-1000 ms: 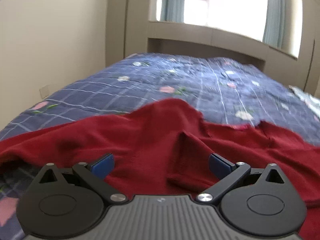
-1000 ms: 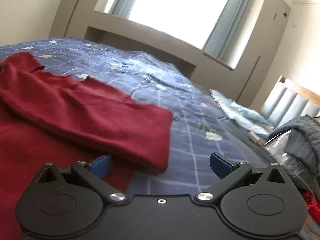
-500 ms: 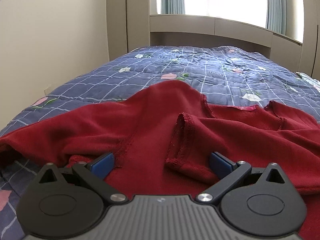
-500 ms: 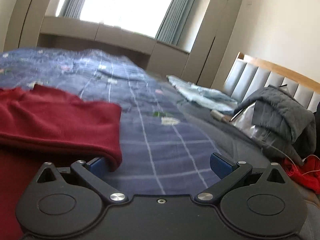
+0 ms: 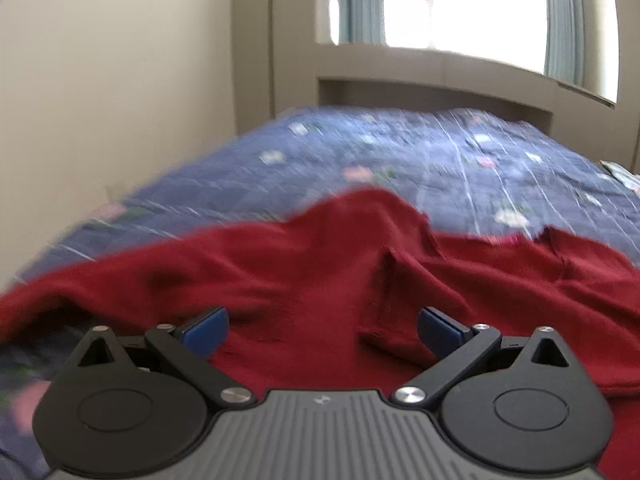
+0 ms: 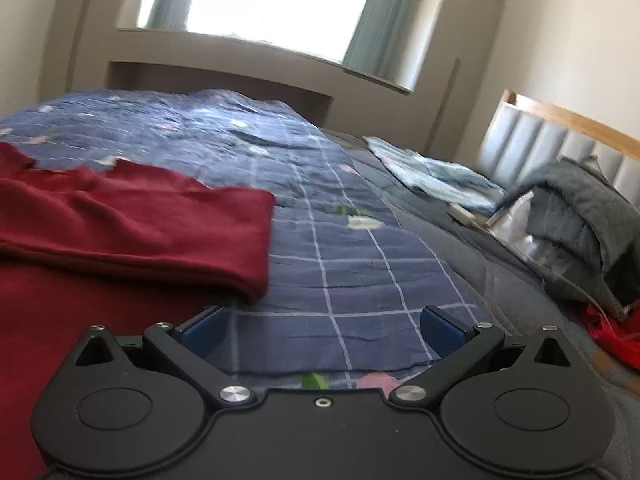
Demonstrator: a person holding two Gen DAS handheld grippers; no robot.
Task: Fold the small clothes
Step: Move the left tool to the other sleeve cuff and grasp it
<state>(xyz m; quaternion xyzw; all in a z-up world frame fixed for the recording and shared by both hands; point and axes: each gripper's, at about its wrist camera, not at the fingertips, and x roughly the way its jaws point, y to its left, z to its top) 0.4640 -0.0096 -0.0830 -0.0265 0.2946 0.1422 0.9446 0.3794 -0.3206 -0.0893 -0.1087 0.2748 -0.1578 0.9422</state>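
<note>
Daylight from a curtained window [image 5: 476,4] falls on the blue checked floral quilt [image 6: 352,276] spread across the bed. Your left gripper [image 5: 322,326] has its blue fingers spread wide, pinching nothing, and the rumpled dark red knit garment [image 5: 320,264] lies directly between and ahead of them. Your right gripper [image 6: 322,326] is spread too and empty; the garment's folded sleeve end [image 6: 224,232] sits just ahead of its left finger, with bare quilt between the tips. Beyond the right finger lies a grey quilted jacket [image 6: 580,216]
</note>
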